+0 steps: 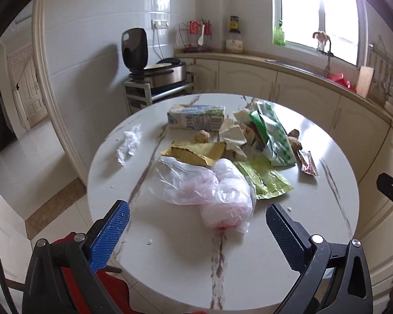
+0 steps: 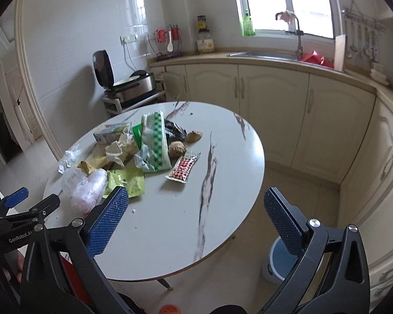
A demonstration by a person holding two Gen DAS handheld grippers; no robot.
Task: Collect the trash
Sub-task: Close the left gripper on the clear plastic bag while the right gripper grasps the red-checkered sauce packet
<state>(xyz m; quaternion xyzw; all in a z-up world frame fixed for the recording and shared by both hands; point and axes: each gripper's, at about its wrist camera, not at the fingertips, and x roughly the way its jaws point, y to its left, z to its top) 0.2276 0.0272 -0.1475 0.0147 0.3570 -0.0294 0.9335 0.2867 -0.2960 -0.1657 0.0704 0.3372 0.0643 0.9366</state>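
Observation:
A heap of trash lies on the round marble-look table (image 1: 275,256): a clear plastic bag (image 1: 209,188), a yellow-green wrapper (image 1: 264,180), a brown envelope (image 1: 196,153), a milk carton (image 1: 196,117), a green-checked bag (image 1: 275,138), a red sachet (image 1: 307,162) and a crumpled clear wrap (image 1: 129,142). My left gripper (image 1: 197,231) is open just short of the plastic bag, holding nothing. My right gripper (image 2: 196,218) hangs open over the table's near right part (image 2: 196,235), well right of the heap; the red sachet (image 2: 184,168) lies ahead of it.
A small bin with a blue lid (image 2: 277,261) stands on the floor right of the table. Cream cabinets (image 2: 275,96) with a sink (image 2: 264,55) line the back and right. An appliance on a cart (image 1: 157,78) stands behind the table. A doorway (image 1: 26,99) opens at left.

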